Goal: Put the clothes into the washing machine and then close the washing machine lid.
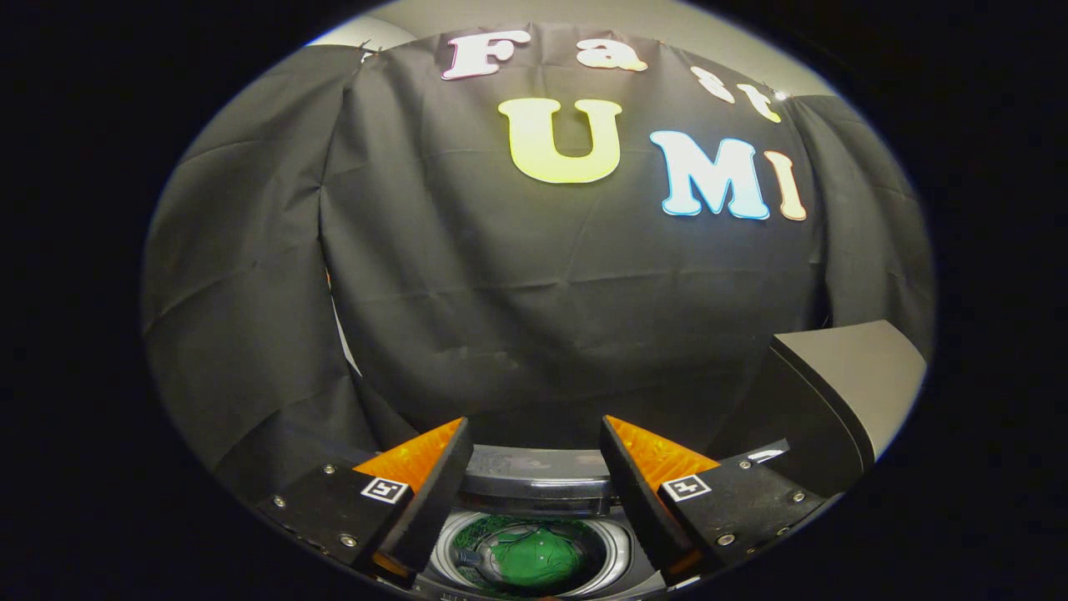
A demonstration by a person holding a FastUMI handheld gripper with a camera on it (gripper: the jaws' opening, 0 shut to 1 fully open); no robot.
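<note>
Our tool hangs wide open over the washer, gripping nothing. The green shirt already sits down in the drum. The lid, upright beside the drum, looks stiff and smooth; we'd pinch its top edge.

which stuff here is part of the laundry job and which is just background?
Job:
- green garment, already inside the drum
- washing machine, drum open below the fingers
- lid, standing raised beside the machine
- gripper, fingers open, holding nothing, above the drum

Background:
- black cloth wall beyond the machine
</note>
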